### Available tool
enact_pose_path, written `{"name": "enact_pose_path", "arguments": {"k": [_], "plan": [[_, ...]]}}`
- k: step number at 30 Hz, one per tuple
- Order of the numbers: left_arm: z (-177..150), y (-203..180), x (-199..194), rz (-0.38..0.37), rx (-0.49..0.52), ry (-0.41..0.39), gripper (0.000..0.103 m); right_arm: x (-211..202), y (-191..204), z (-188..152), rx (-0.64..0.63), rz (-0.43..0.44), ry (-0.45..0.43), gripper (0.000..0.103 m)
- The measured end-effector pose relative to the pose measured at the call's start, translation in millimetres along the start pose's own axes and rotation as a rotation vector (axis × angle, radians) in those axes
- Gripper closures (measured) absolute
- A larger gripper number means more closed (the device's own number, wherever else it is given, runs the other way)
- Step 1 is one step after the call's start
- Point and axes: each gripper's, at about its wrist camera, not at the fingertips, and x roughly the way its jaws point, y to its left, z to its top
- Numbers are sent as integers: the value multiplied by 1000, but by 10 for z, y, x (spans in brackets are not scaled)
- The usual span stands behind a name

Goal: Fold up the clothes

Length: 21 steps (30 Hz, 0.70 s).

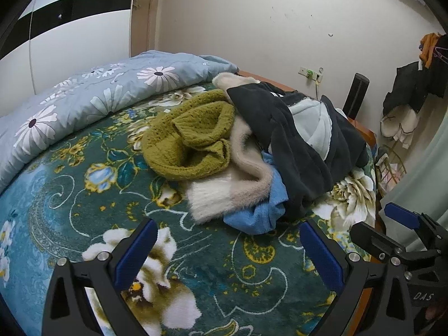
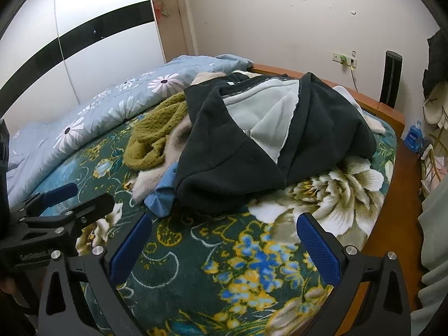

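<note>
Clothes lay heaped, none folded, on the flowered bed (image 1: 70,196). Dark hoodie (image 2: 252,145) topped the pile, inside-out lining showing; olive knit sweater (image 1: 190,137) crumpled beside it, cream fuzzy sweater (image 1: 238,179) and blue garment (image 1: 257,210) beneath. All folding remained. Left tool (image 1: 228,254) and right tool (image 2: 224,249) hovered wide, empty.

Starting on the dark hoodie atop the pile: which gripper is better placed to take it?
Right, probably: the right gripper faces the dark hoodie, while the left gripper faces the blue garment.
</note>
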Motion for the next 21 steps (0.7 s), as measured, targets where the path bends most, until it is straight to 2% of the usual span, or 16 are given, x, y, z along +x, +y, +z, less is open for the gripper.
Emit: {"name": "enact_pose_path", "arguments": {"k": [15,21], "plan": [[29,-54,41,12,-3,15,0,23,97,-17,-29,26,22,0],[48,-92,-8,26,18,-11,0,2,91,-29,-34,38,21,0]]}}
